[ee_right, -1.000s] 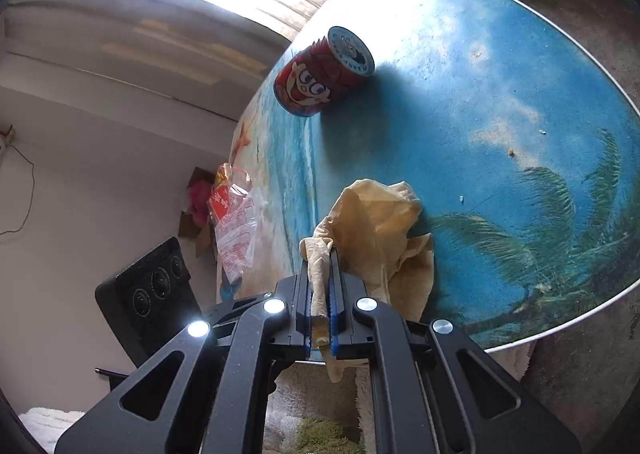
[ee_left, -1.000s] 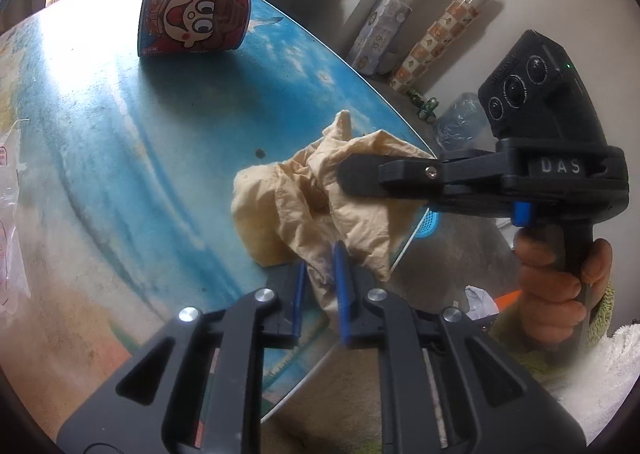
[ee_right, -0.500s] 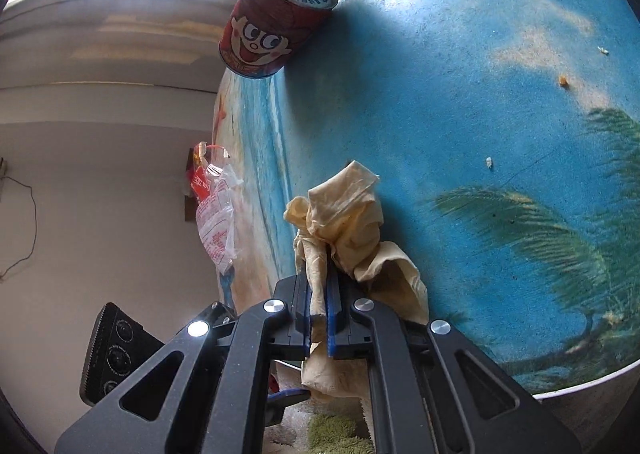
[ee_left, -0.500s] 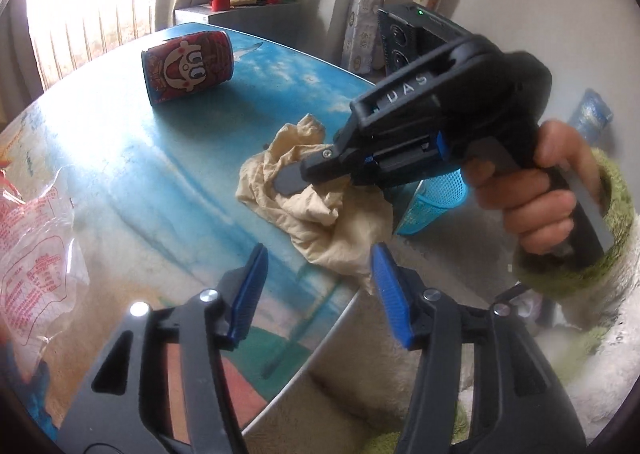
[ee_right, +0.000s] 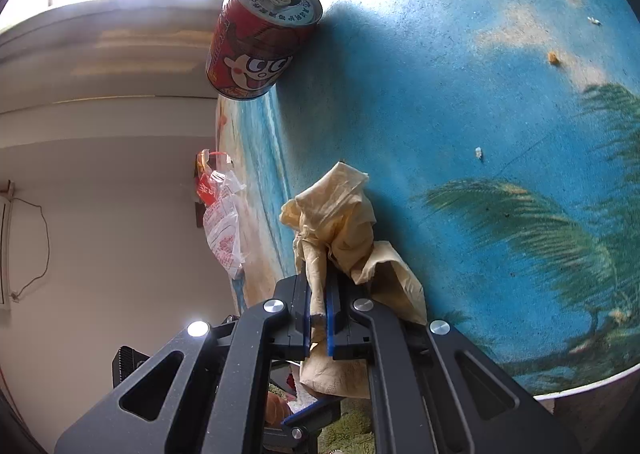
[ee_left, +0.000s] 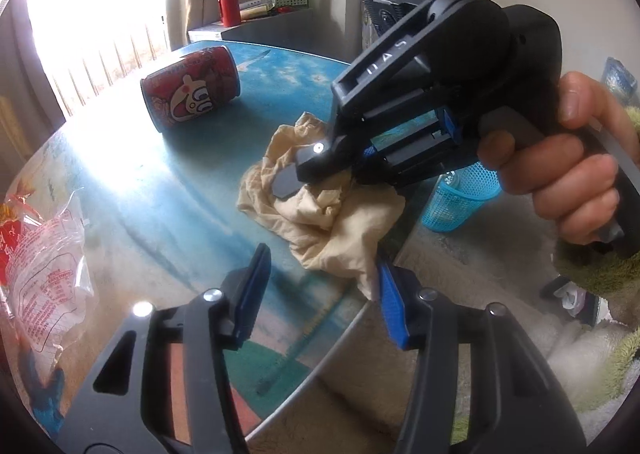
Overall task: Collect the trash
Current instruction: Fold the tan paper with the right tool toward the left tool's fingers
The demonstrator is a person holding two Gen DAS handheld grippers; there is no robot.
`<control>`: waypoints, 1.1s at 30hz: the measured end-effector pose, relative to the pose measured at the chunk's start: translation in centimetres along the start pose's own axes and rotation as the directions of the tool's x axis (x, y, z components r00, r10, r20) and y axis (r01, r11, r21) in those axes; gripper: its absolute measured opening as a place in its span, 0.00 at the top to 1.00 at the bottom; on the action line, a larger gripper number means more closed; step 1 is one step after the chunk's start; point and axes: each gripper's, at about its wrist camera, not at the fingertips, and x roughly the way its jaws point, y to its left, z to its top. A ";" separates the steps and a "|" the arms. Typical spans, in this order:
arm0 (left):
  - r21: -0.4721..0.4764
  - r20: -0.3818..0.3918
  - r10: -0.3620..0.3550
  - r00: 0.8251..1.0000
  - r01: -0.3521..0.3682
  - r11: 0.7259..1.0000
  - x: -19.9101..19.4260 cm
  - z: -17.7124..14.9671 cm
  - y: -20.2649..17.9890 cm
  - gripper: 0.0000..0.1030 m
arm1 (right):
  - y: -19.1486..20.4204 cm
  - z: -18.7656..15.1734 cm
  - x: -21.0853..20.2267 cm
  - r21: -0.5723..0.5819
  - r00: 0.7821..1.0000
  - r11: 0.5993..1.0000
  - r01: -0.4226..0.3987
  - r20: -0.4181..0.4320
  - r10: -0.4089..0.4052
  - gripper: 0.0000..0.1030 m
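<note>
While clamped in the right tool (ee_right: 318,312): crumpled tissue (ee_right: 340,226), at bench (ee_right: 460,94) edge.
Left tool (ee_left: 320,294) released, empty. Advice: lift clear before swinging toward blue basket (ee_left: 460,202); trailing folds may snag.

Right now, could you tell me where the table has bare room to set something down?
The widest bare patch is the blue stretch right of the can and beyond the napkin, toward the palm print; only crumbs lie there. A smaller strip lies between the can and napkin. The near edge is crowded: the right hand-held gripper clamps the napkin, and the wrapper fills the left end.
</note>
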 end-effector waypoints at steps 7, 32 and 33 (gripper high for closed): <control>-0.075 0.048 -0.012 0.999 0.015 0.997 -0.5 1.0 2.5 0.63 | -0.2 0.0 0.0 0.006 1.000 1.000 -0.007 0.003 0.007 0.96; -0.231 0.062 -0.194 0.979 0.203 0.952 3.6 3.8 4.7 0.67 | -3.3 -0.8 -2.6 0.113 0.995 0.988 -0.102 0.018 0.100 0.94; -0.232 0.060 -0.196 0.979 0.205 0.951 3.8 3.9 4.7 0.67 | -3.3 -0.9 -2.7 0.115 0.994 0.988 -0.105 0.021 0.104 0.94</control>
